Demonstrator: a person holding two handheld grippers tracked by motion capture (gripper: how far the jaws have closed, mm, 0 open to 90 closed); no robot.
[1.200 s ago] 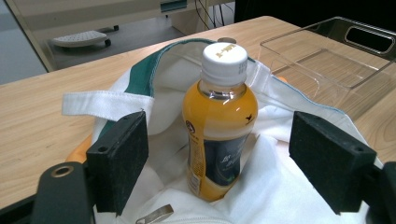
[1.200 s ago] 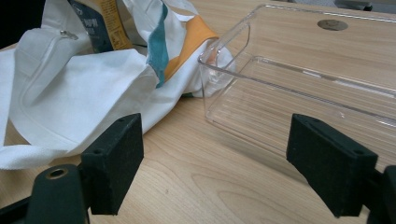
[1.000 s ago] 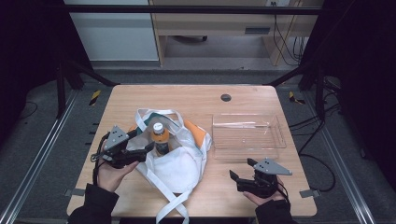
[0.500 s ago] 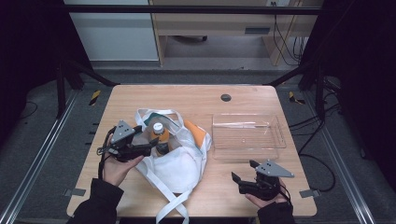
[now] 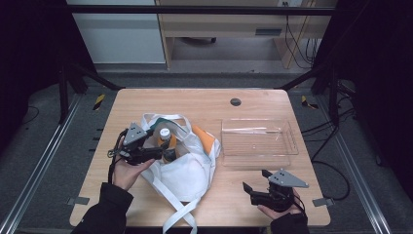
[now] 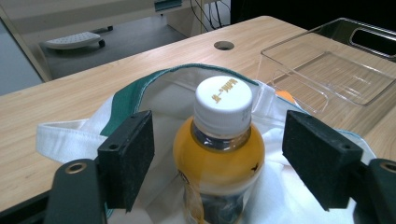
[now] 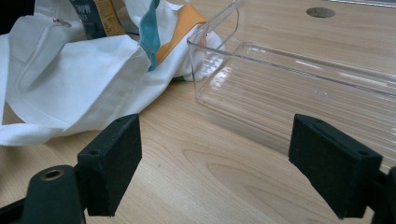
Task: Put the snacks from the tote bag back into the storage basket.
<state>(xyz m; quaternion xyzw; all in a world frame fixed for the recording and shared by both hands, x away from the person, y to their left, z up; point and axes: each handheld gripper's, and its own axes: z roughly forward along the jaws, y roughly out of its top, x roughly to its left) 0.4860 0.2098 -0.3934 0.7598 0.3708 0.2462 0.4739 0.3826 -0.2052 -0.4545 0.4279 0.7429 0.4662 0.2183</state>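
Left gripper view has the bottle (image 6: 218,154) standing upright in the mouth of the white bag (image 6: 70,135), between the wide-spread jaws of the left gripper (image 6: 219,161), not yet touched. Risk, as a guess: pads closing near the rounded shoulder could slip upward, or catch bag cloth w/ the bottle and drag it. Bottle: orange drink, white cap, clear neck. Right gripper (image 7: 229,168) rests wide and empty near the clear tray (image 7: 299,79), on the table (image 5: 195,100).
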